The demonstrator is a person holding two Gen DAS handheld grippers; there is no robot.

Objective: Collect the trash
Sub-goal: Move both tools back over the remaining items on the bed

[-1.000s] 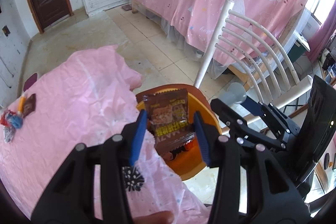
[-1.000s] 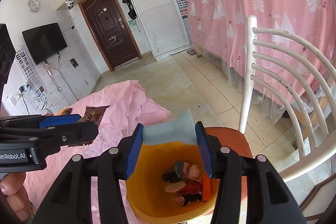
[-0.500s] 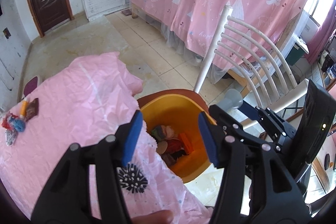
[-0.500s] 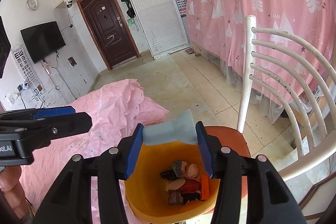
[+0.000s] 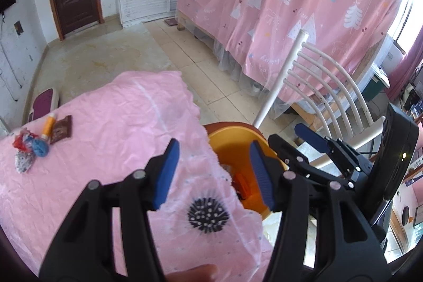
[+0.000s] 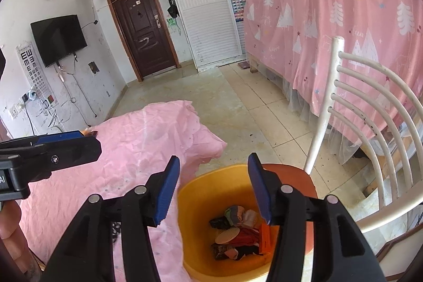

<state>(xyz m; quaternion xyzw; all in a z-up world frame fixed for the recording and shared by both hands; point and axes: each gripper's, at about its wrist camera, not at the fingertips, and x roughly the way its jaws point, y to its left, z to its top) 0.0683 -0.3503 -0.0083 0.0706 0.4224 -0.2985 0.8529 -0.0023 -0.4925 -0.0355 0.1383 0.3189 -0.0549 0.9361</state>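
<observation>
— Two grippers, and are they holding anything?
— No. The left gripper (image 5: 214, 171) has its blue jaws wide apart, with nothing between them. The right gripper (image 6: 212, 183) is spread apart and bare too.
— Where is the trash?
— Some sits in the orange bin (image 6: 190, 205), at 6 o'clock under the right gripper. More trash on the table (image 5: 39, 139) lies at 9 o'clock for the left one, on the pink cloth (image 5: 111, 123).
— What is around?
— A white chair (image 6: 370, 107) stands at 3 o'clock. The bin sits on its seat, right against the cloth edge. A black spiky ball (image 5: 207, 214) rests on the cloth, under the left gripper.
</observation>
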